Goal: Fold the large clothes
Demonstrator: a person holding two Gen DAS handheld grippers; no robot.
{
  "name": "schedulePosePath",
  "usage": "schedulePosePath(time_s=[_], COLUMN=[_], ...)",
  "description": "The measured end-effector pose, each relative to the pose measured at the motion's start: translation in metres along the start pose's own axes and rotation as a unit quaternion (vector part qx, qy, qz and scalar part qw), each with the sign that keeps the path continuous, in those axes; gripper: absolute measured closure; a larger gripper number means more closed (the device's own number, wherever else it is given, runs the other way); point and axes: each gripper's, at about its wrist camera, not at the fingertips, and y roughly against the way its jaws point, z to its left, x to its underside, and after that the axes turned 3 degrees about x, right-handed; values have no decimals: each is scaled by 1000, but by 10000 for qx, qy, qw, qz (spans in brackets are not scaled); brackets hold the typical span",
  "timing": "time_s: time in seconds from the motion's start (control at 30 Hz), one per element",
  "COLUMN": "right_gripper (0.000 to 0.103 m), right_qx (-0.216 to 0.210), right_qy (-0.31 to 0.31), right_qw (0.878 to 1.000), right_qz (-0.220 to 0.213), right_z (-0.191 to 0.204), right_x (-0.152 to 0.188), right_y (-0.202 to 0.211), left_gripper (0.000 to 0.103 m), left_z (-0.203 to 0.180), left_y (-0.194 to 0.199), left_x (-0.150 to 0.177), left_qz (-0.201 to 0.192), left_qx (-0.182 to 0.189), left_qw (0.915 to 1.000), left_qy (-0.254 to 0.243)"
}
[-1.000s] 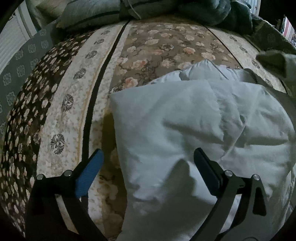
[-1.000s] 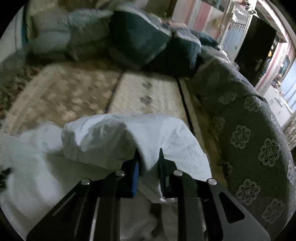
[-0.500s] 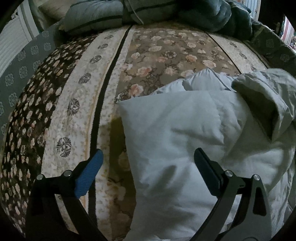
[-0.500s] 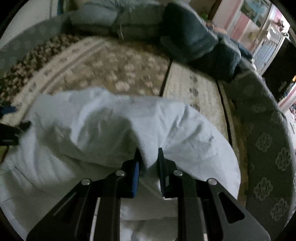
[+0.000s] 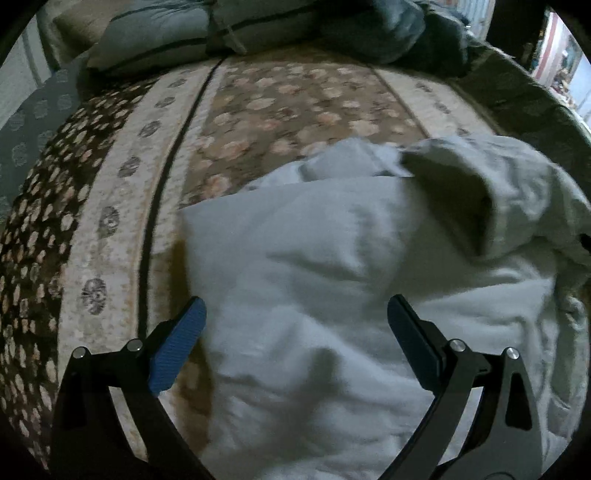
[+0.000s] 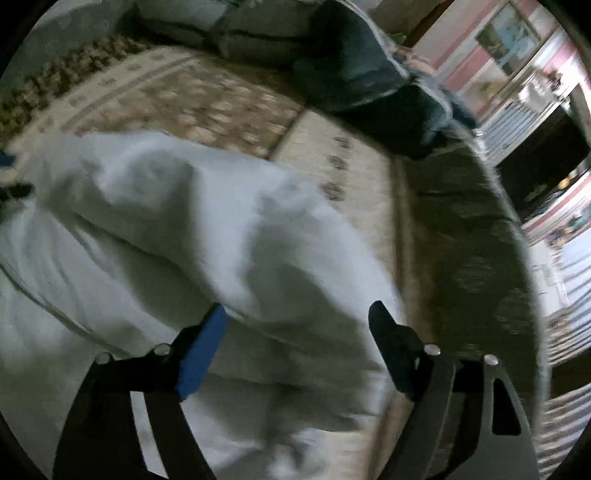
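Observation:
A large white garment (image 5: 332, 266) lies on a floral bedspread (image 5: 280, 96), partly folded, with a flap turned over on its right side (image 5: 491, 184). My left gripper (image 5: 295, 314) is open above the garment's near left part, holding nothing. In the right wrist view the same garment (image 6: 177, 229) lies in a soft mound. My right gripper (image 6: 297, 317) is open just over the folded flap, with no cloth between its fingers. This view is blurred.
Grey and dark blue pillows and bedding (image 5: 258, 26) are piled at the far end of the bed. A grey patterned border (image 6: 472, 251) runs along the bed's right edge. Beyond it are a dark doorway and pink walls (image 6: 546, 122).
My right gripper carried the pinched flap leftward over the garment, then opened and let it go. The flap now lies on the garment's right side. My left gripper stayed open.

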Motion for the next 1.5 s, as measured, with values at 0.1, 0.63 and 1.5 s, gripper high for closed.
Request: schedulePosePath(time_s=[0.1, 0.63, 1.5], right_gripper=[23, 15, 10], right_qx=[249, -1059, -1965], right_qy=[-156, -1346, -2994], right_qw=[9995, 9849, 9329], right_qz=[120, -239, -369], right_z=[-30, -62, -57], right_x=[19, 83, 115], right_y=[-12, -32, -27], left_gripper=[5, 97, 48], left_z=[-27, -128, -6], left_y=[21, -37, 67], left_x=[-7, -67, 44], left_qz=[-234, 631, 163], left_qx=[375, 645, -897], left_qw=[9990, 9957, 9958], left_qy=[-41, -219, 91])
